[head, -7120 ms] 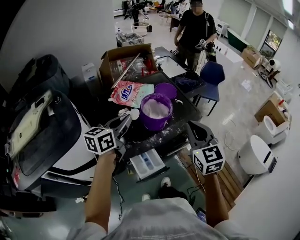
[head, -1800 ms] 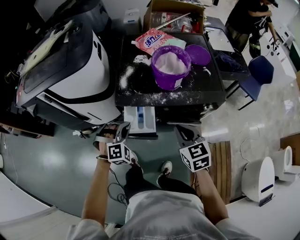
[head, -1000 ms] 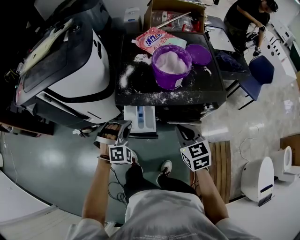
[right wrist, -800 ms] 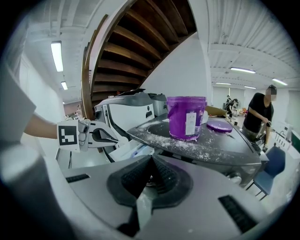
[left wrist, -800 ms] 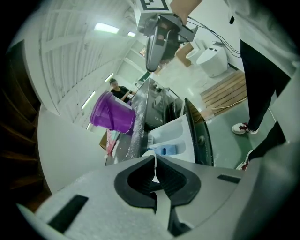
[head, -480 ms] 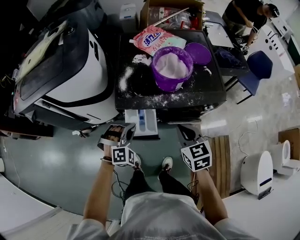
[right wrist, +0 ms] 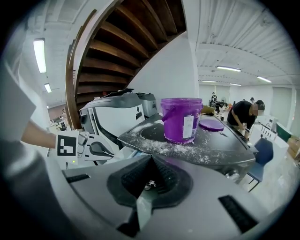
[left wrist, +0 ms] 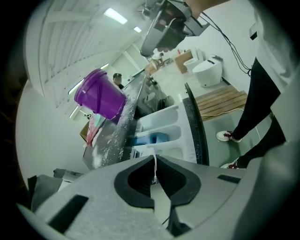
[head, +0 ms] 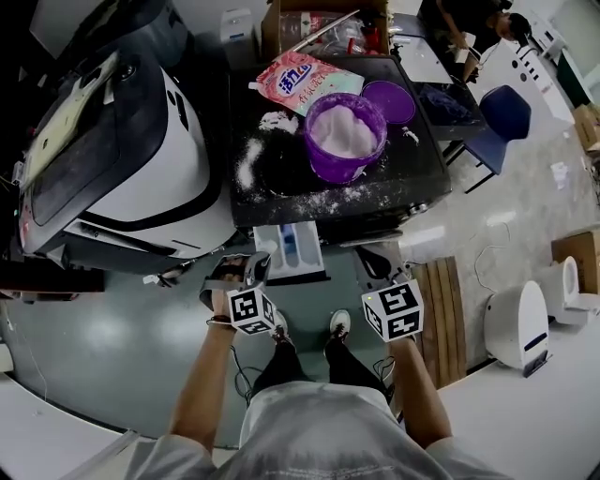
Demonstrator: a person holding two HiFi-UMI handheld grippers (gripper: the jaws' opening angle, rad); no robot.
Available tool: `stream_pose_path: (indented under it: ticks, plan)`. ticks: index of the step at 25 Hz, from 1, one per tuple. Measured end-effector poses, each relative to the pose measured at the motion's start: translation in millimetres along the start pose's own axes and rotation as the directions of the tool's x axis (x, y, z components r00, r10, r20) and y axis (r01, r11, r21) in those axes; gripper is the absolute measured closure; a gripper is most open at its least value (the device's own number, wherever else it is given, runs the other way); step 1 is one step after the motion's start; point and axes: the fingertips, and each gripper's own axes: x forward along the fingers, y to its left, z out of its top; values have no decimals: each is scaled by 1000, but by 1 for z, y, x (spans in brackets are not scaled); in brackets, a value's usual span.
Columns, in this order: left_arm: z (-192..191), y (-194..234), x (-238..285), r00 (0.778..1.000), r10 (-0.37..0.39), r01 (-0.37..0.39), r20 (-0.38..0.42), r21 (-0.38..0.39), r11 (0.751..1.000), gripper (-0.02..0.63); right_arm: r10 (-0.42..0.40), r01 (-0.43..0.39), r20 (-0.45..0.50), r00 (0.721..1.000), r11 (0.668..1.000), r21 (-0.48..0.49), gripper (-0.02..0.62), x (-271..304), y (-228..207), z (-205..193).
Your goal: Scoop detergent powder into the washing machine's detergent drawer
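The purple bucket (head: 345, 136) (left wrist: 101, 93) (right wrist: 180, 119) of white powder stands on the black machine top (head: 281, 164), which is dusted with spilled powder. The white detergent drawer (head: 291, 251) (left wrist: 161, 129) is pulled out below the front edge. My left gripper (head: 251, 269) (left wrist: 154, 159) hangs shut and empty just in front of the drawer's left side. To the right of the drawer, my right gripper (head: 367, 258) (right wrist: 151, 161) is also shut on nothing. The left gripper (right wrist: 93, 150) also shows in the right gripper view. No scoop is in either gripper.
A pink detergent bag (head: 298, 80) and the purple lid (head: 392, 101) lie behind the bucket. A white machine (head: 141, 141) stands at the left, with a cardboard box (head: 309, 19) behind. A blue chair (head: 502, 112), a wooden pallet (head: 441, 309) and a person (head: 469, 23) are at the right.
Seven seconds ago my left gripper held a white scoop beside the bucket; now it is low in front of the drawer without it. Over the last second both grippers drifted slightly back.
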Motion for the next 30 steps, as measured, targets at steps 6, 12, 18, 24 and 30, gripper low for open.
stream_pose_path:
  ticks: [6, 12, 18, 24, 30]
  plan:
    - [5, 7, -9, 997, 0, 8, 72, -122, 992, 592, -34, 35, 37, 999, 999, -25, 589, -9, 2, 24]
    - [16, 46, -39, 945, 21, 210, 326, -653, 728, 592, -81, 90, 120, 989, 994, -66, 589, -35, -9, 65]
    - [39, 98, -84, 868, 146, 307, 475, -743, 595, 592, -97, 125, 223, 970, 985, -114, 589, -56, -23, 113]
    - [60, 171, -138, 771, 320, 307, 550, -762, 571, 592, -96, 157, 332, 938, 974, -162, 589, -73, -28, 166]
    - [70, 233, -188, 696, 443, 236, 565, -763, 602, 592, -84, 183, 412, 907, 962, -205, 589, -83, -26, 214]
